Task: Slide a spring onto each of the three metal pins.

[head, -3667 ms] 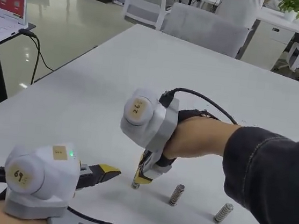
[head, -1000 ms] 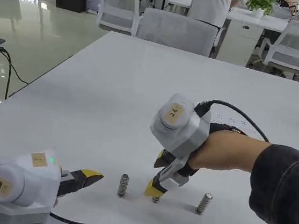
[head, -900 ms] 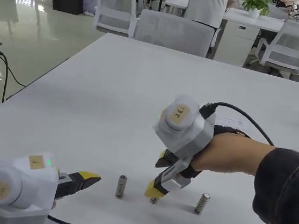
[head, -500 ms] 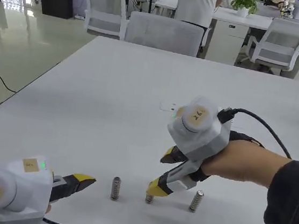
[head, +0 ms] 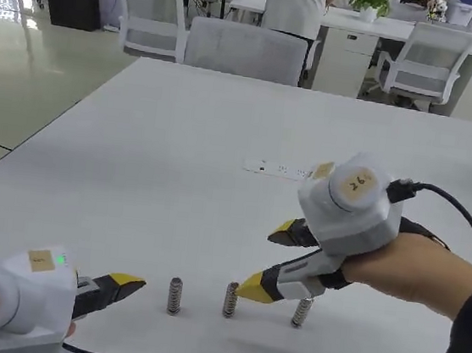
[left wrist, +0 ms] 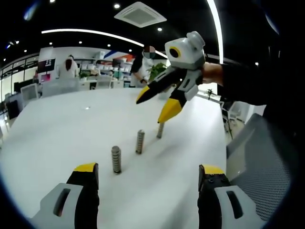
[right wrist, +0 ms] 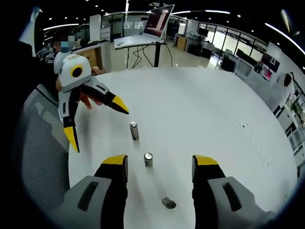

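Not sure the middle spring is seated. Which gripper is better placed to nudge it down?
Probably the right gripper: it hangs open with its lower tip right beside the middle spring. The left gripper, also open, sits farther off, beyond the end spring.

Left gripper (left wrist: 147, 168), right gripper (right wrist: 159, 160) — jaws apparently spread wide.
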`<state>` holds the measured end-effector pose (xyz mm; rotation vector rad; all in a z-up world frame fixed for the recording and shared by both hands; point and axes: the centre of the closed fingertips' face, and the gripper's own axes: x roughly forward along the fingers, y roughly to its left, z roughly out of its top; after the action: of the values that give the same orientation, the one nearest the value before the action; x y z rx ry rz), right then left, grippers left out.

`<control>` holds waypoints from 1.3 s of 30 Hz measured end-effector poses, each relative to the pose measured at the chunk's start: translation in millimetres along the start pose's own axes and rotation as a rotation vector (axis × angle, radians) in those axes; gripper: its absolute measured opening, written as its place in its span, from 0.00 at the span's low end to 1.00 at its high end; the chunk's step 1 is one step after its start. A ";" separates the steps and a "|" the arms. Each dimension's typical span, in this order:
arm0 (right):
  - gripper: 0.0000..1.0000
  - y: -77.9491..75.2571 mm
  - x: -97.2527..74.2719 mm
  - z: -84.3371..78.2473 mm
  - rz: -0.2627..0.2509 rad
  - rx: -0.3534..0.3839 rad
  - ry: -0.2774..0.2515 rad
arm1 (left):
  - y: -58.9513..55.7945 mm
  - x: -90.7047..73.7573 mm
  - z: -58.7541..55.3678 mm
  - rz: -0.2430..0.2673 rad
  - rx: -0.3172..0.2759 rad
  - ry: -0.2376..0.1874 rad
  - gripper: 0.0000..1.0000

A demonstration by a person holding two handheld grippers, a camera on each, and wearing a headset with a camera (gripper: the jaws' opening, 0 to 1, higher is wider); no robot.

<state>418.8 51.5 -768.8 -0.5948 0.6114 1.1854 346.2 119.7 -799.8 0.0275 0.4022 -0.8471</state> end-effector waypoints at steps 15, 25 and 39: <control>0.58 -0.1 -30.6 -6.6 -0.074 0.067 -0.119 | 0.0 -0.5 2.7 0.006 -0.004 -0.014 0.83; 0.60 3.1 -48.4 -16.8 -0.125 0.103 -0.166 | 2.1 -2.5 5.6 0.025 -0.016 -0.034 0.83; 0.62 6.9 -56.3 -30.9 -0.188 0.155 -0.215 | 15.8 -9.7 15.2 0.102 -0.028 -0.076 0.82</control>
<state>393.9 -5.4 -751.0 -0.3780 0.4490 0.9997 357.0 134.5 -784.5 -0.0099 0.3387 -0.7394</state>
